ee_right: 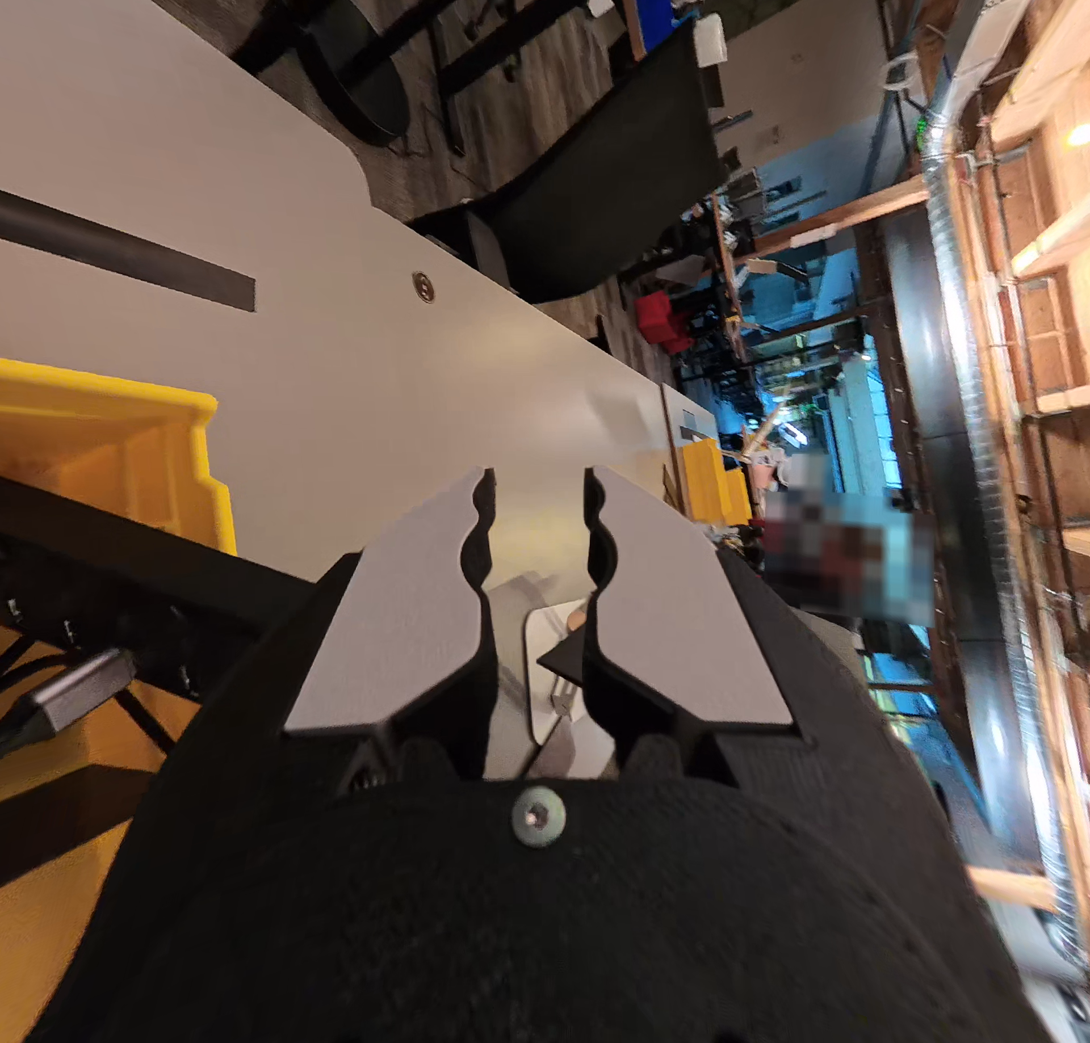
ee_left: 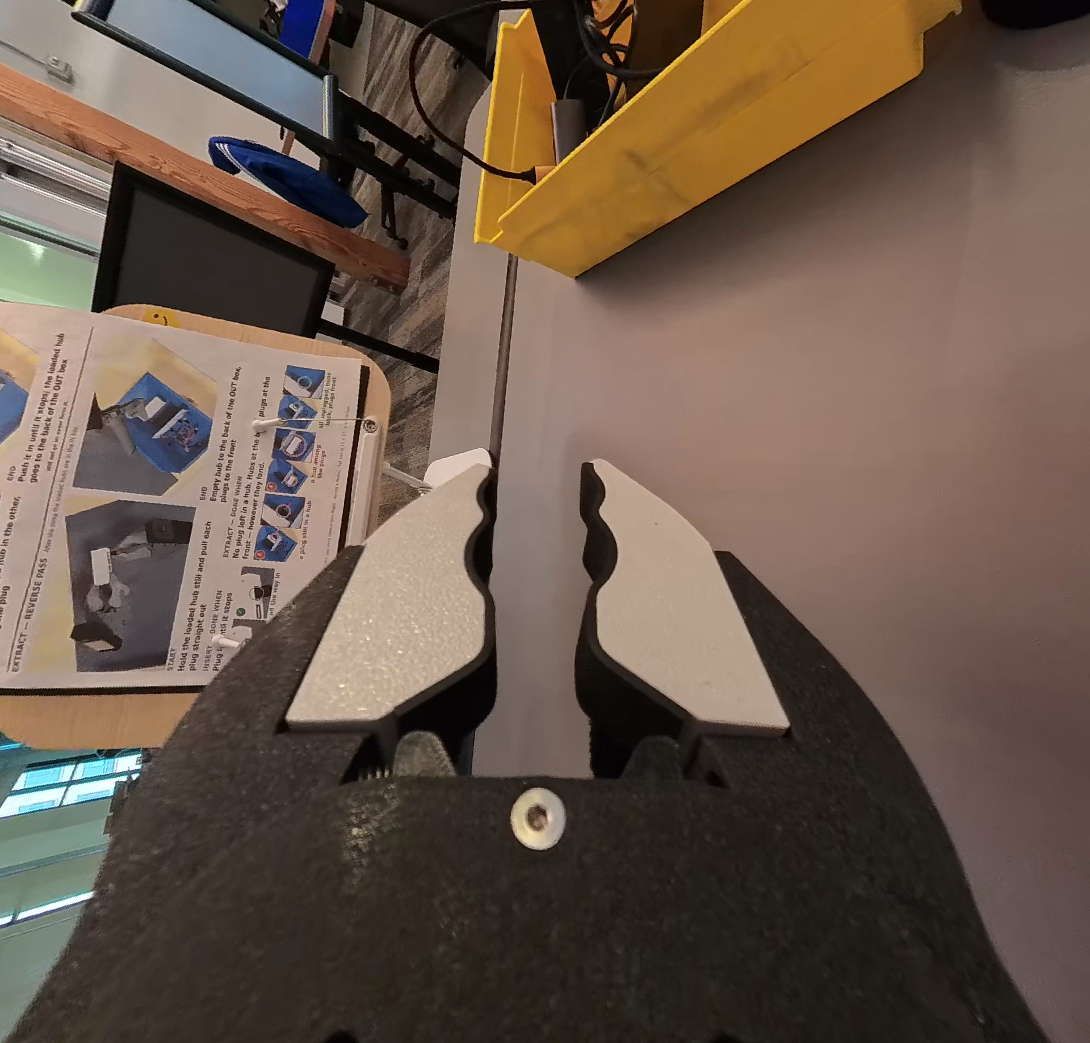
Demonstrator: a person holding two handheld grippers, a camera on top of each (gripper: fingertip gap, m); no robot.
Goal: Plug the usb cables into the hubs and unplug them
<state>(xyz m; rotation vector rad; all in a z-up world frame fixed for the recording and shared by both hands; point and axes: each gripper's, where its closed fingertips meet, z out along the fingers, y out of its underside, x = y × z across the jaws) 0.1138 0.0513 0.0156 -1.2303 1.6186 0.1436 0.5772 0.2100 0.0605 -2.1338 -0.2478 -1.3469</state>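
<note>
Both empty and parted: left tool (ee_left: 537,484), right tool (ee_right: 537,484). Risk: snagging black cables (ee_left: 436,130) over yellow bin (ee_left: 708,130), toppling hub (ee_right: 76,690).

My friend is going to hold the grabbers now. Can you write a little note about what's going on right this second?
Left gripper: open, holding nothing, over the bare grey table, short of the yellow bin.
Right gripper: open, holding nothing, just beside the yellow bin, pointing past it across the table.
The job's things: a grey hub and black cables lie in the bin; one cable hangs over its rim. The right view shows a grey hub there too; I cannot tell whether it is the same one.
Done: I cannot tell whether any cable is plugged in.
Left: reach into the bin and take a hub and a plug.
</note>
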